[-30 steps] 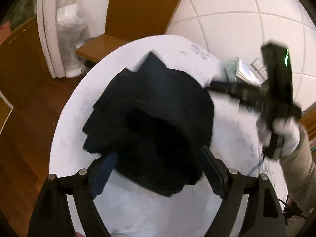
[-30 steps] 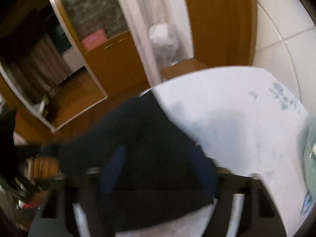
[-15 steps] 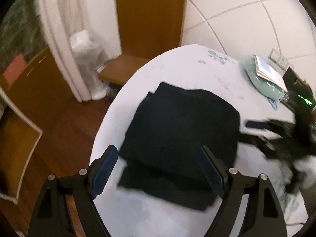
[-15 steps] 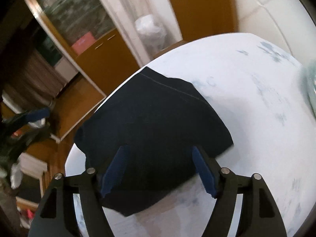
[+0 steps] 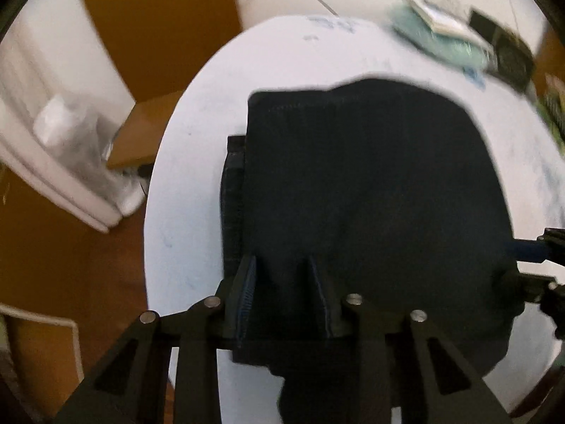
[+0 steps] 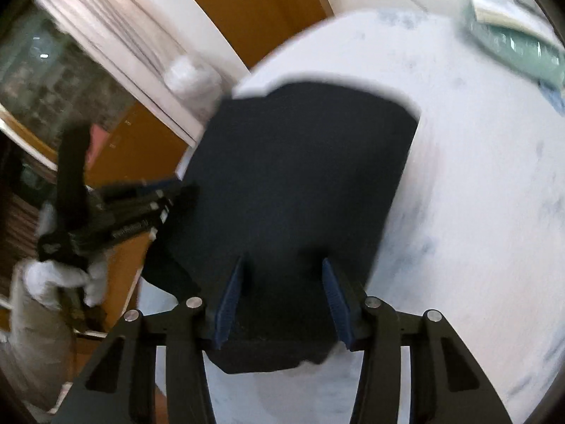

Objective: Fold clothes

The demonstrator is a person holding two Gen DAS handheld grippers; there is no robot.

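Dark folded garment point(image 5: 370, 190) lies flat on round white table point(image 5: 190, 176), stacked layers showing at one edge. Left gripper point(image 5: 284, 296) low over near edge, jaws closing, cloth between blue pads; contact unclear through blur. Right gripper point(image 6: 282, 304) at other near edge, jaws closing, cloth between pads, gaps visible either side. White-gloved hand point(image 6: 60, 279) holds left tool. Green packet point(image 6: 512, 49) far side of table.

A home room: wooden floor point(image 5: 70, 247), white curtain point(image 6: 116, 46), round white table point(image 6: 476, 194).
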